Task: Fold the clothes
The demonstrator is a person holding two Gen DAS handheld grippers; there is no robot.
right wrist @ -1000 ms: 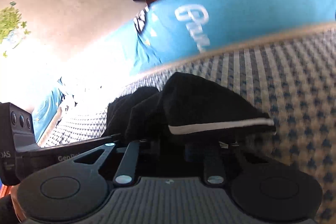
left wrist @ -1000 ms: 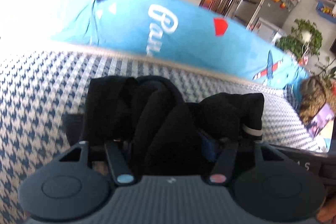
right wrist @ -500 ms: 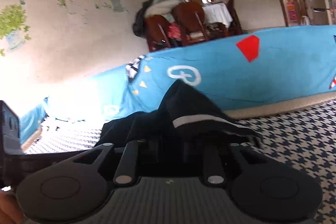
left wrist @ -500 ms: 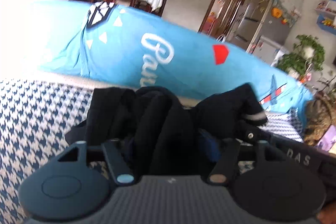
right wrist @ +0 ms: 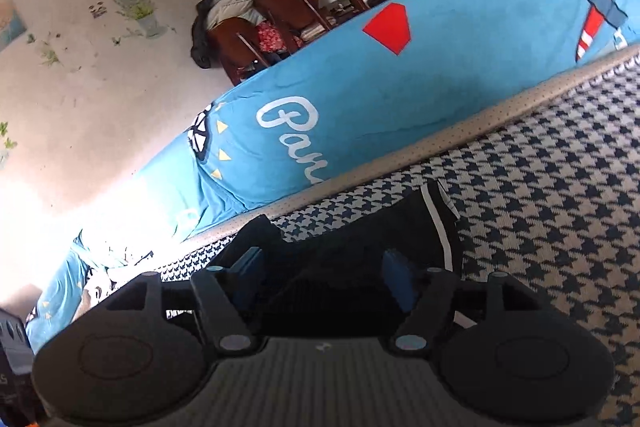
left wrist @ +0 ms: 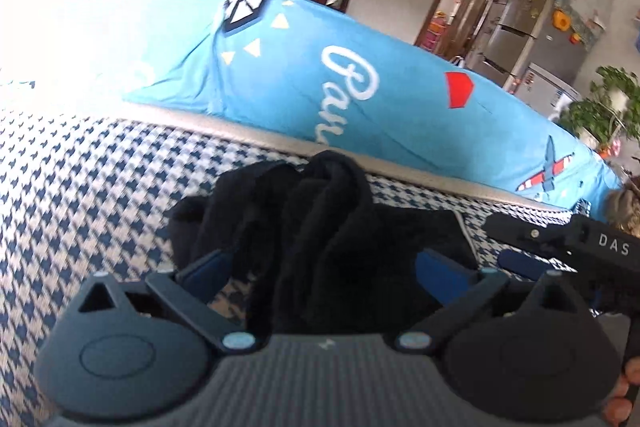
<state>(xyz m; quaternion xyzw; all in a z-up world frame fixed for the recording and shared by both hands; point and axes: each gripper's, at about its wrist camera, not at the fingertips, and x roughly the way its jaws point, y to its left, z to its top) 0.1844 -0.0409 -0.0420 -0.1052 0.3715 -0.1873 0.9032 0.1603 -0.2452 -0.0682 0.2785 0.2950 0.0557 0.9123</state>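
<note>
Both claws spread wide – left gripper and right gripper grip nothing. Black garment bunched on houndstooth cover – risk: bundle slumps, fold unravels.

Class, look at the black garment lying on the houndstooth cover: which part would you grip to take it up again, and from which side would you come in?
Probably the flat end with the white stripe, approached from the near side, low along the houndstooth cover. That edge of the black garment lies thin and spread, while the other end is a thick bunched mound that wide-spread fingers would only partly catch.
</note>
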